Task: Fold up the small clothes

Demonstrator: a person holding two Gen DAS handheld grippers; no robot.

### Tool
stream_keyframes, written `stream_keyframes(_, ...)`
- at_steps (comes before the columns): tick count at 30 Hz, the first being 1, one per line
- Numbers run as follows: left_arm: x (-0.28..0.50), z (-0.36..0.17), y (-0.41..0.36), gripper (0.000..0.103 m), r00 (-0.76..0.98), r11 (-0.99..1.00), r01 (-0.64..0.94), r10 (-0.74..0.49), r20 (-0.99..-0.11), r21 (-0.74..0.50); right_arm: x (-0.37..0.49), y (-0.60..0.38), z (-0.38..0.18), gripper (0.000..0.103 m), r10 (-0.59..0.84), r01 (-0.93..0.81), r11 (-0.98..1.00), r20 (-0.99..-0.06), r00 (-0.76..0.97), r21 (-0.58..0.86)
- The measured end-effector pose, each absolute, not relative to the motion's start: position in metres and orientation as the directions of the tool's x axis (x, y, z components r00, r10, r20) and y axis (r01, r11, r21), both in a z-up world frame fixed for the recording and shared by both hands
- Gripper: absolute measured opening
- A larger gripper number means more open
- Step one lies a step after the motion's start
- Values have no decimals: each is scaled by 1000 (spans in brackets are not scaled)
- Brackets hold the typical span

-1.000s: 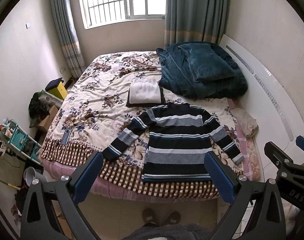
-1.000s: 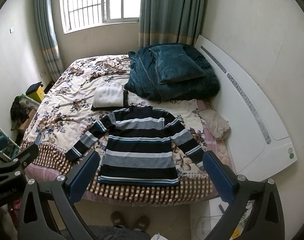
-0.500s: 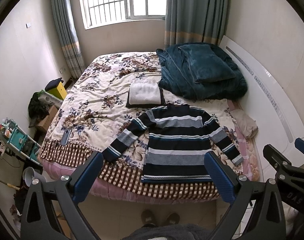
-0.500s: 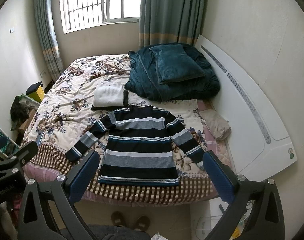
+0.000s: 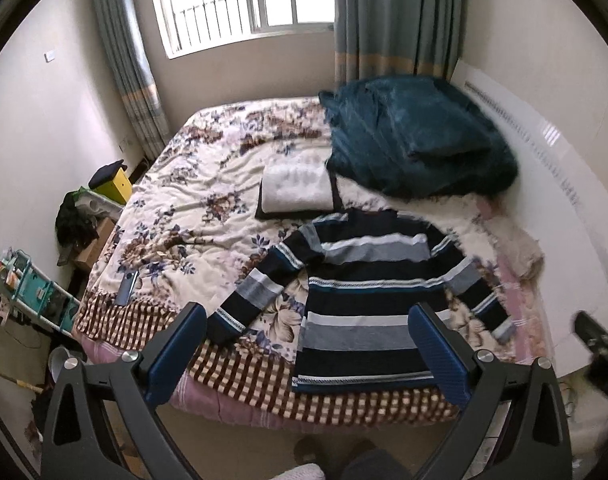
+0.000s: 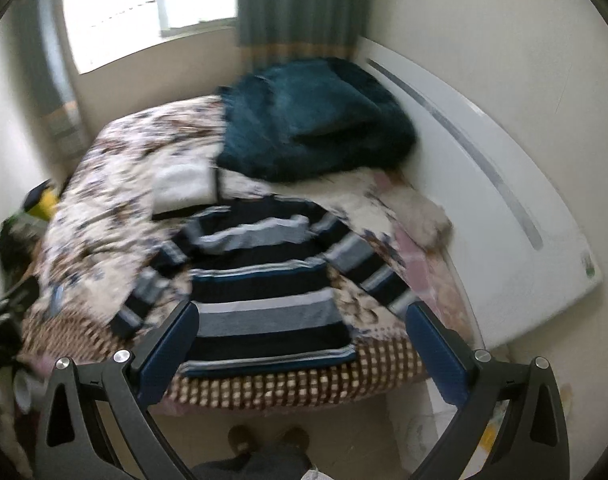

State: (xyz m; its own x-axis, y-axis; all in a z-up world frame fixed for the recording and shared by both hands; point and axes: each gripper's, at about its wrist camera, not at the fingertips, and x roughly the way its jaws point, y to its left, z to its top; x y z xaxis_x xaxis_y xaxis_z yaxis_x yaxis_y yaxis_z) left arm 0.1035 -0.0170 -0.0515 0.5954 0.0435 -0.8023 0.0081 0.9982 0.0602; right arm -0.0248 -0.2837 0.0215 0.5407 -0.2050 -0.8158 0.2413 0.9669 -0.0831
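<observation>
A striped sweater (image 5: 368,304) lies spread flat and face up on the near part of the bed (image 5: 192,216), its hem close to the checked border at the edge and its collar pointing toward the window. Its bands run across the body in dark navy, grey, white and a thin line of teal, and the same stripes carry down both sleeves, which angle outward and down on either side. The cloth looks smooth, with no fold in it yet.

Just beyond the collar sits a folded white towel (image 5: 296,190) on something dark, and to the right of that a heaped teal blanket (image 5: 420,140) against the white headboard (image 5: 552,168). A phone (image 5: 127,288) rests on the bedspread near the left edge.

The left gripper (image 5: 304,356) hangs in the air short of the bed, its blue fingers (image 5: 176,356) spread wide with nothing between them. The right gripper (image 6: 300,352) is likewise held wide apart and empty, above the floor in front of the hem; its view is smeared with blur
</observation>
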Motion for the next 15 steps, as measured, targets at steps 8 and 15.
stream_keyframes(8,216,-205,-72,103,436,992,3,114,-893,128,28,-443,-164,103,-219,594,804,-920,324,17)
stream_keyframes(15,300,-382,-118,103,207,981,-40,195,-959,190,49,-607,-373,103,-96,853,509,-977,190,116)
